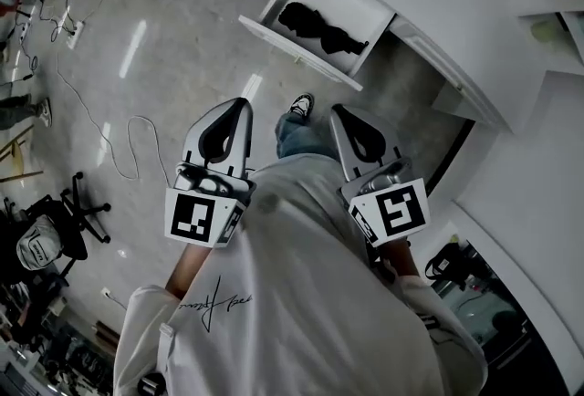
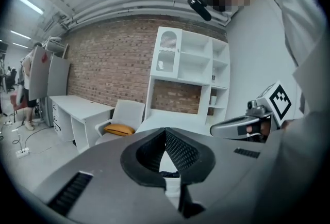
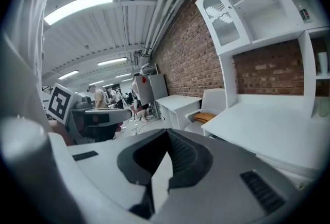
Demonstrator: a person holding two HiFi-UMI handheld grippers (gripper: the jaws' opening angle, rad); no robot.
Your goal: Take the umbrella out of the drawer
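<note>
Lying lumpy and black, umbrella (image 1: pixel 321 29) occupies white drawer (image 1: pixel 297 52).

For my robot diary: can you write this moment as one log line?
drawer: open | umbrella: inside | left tongs: shut, empty | right tongs: shut, empty

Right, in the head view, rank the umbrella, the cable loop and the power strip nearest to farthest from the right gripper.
1. Umbrella, in the drawer ahead of the right gripper.
2. Cable loop, on the floor, left.
3. Power strip, far left.
</note>
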